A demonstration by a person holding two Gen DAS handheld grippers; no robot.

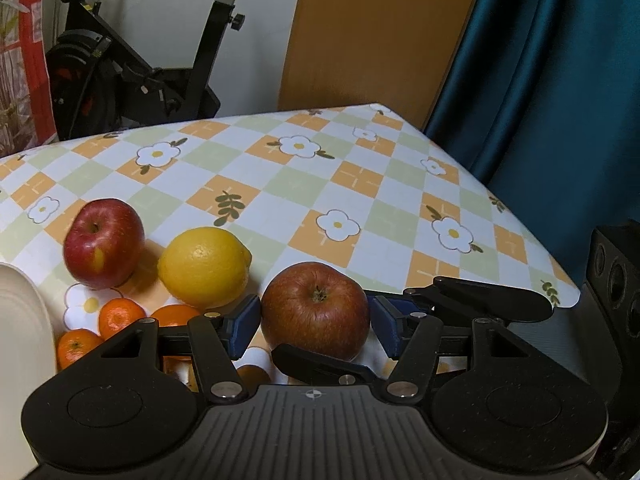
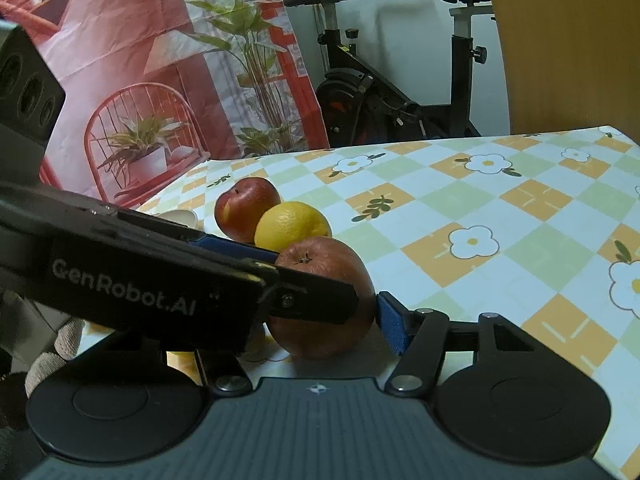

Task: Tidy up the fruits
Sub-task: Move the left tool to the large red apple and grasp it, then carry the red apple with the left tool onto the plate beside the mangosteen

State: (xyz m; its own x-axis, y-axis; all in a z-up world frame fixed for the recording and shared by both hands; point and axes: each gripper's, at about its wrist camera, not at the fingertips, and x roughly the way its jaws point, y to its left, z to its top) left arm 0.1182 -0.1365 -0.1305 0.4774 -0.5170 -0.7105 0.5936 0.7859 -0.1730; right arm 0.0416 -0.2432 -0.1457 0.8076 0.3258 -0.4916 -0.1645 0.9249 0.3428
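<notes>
Left wrist view shows both grippers' fingers (image 1: 248, 322) half-open flanking the firm, smooth-skinned brown-red apple (image 1: 316, 310) at its widest girth, contact unclear.

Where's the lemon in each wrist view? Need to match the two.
Left wrist: lemon left of centre, between the bright red apple and the darker apple.
Right wrist: lemon centre-left, just behind the darker apple, in front of the bright red apple.
Shared landmark: the exercise bike beyond the table.
</notes>
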